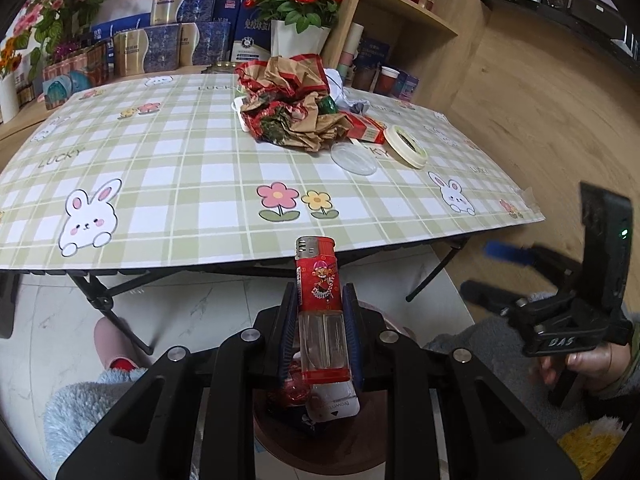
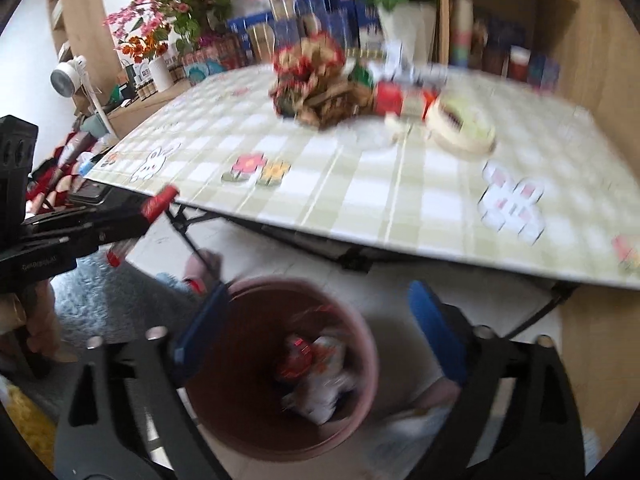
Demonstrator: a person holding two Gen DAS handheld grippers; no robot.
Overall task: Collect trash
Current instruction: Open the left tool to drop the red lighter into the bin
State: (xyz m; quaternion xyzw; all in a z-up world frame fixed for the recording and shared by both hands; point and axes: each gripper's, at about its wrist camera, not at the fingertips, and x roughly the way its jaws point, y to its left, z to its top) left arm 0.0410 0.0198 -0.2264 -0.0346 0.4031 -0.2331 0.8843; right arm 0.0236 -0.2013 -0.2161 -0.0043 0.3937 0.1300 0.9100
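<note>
Left tool (image 1: 320, 312) clamps slim translucent plastic lighter (image 1: 318, 280).

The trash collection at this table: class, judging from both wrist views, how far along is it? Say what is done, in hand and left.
Done: several scraps already lie in the brown bin. In hand: the left gripper is shut on a red lighter above that bin; the right gripper stands open and empty over it. Left: crumpled paper, a red box, a tape roll and a clear lid on the table.
</note>
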